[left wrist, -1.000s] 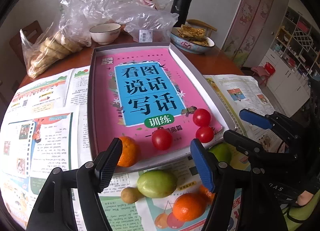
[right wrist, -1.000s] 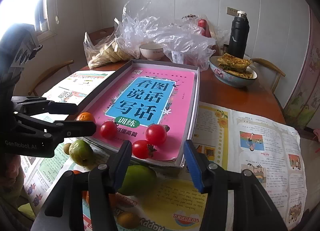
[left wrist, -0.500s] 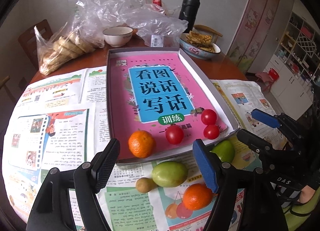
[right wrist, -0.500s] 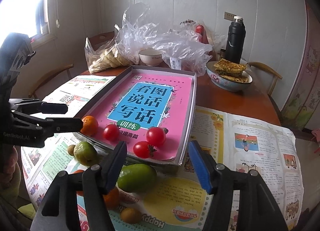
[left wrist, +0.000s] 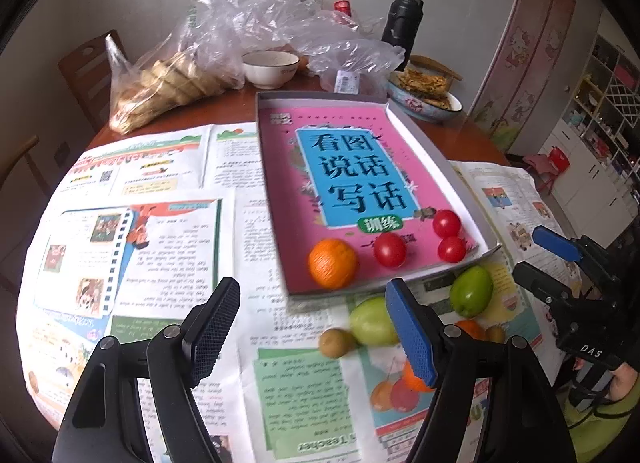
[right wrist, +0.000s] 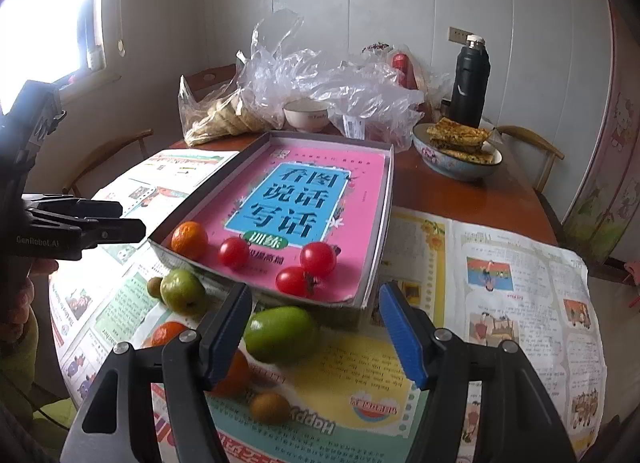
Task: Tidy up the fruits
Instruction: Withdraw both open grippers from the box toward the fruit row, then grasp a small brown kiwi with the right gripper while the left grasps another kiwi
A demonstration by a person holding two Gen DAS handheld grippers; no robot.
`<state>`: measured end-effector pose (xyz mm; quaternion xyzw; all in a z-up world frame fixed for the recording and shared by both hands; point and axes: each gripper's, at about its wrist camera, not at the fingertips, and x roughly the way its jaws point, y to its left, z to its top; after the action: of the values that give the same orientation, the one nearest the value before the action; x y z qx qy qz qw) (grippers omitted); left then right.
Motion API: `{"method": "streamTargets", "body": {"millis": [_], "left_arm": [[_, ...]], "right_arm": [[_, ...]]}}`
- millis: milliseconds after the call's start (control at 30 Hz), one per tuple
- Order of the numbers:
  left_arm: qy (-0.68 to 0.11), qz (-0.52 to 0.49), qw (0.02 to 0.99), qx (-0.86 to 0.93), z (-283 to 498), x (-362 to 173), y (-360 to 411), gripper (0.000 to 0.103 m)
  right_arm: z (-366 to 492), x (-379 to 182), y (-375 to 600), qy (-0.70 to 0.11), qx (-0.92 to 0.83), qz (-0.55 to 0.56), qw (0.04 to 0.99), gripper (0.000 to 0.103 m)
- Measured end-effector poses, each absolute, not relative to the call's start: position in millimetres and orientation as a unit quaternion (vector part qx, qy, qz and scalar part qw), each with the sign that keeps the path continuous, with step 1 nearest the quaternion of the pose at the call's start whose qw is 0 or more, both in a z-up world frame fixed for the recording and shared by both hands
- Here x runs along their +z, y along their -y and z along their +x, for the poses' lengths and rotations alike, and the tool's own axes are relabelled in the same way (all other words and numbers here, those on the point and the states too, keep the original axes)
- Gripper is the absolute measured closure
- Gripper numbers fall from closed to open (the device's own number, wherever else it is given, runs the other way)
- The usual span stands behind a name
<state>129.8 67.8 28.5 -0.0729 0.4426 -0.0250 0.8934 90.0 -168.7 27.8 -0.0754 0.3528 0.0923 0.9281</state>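
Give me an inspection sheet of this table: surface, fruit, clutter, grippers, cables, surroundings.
Surface: round wooden table, mostly covered by printed newspaper sheets.
Job's things: shallow grey box lined with a pink book cover holds one orange tangerine and three red cherry tomatoes; green fruits, tangerines and small brown fruits lie outside on the paper.
Clutter: clear plastic bags, white bowl, black flask, patterned bowl of flatbread.
Grippers: left gripper and right gripper open, fingers empty.
Cables: nothing seen.
Surroundings: wooden chairs, window, shelves.
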Motion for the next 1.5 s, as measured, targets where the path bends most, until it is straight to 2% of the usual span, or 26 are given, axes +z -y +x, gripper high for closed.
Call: {"method": "streamTargets", "body": {"millis": [400, 1200, 1400, 1500], "left_arm": [[-0.459, -0.084, 0.884, -0.012, 113, 12, -84, 0.026], [-0.478, -0.043, 0.876, -0.042, 102, -8, -52, 0.026], [-0.479, -0.031, 0.876, -0.054, 103, -12, -44, 0.035], [-0.481, -0.029, 0.874, -0.058, 104, -14, -42, 0.038]], "right_arm": [[77, 12, 172, -0.373, 0.089, -0.074, 0.921, 0.037], [55, -7, 166, -0.398, 0.107, -0.078, 0.908, 0.037], [50, -15, 165, -0.408, 0.119, -0.082, 0.901, 0.038], [51, -24, 163, -0.422, 0.123, -0.091, 0.894, 0.046]]}}
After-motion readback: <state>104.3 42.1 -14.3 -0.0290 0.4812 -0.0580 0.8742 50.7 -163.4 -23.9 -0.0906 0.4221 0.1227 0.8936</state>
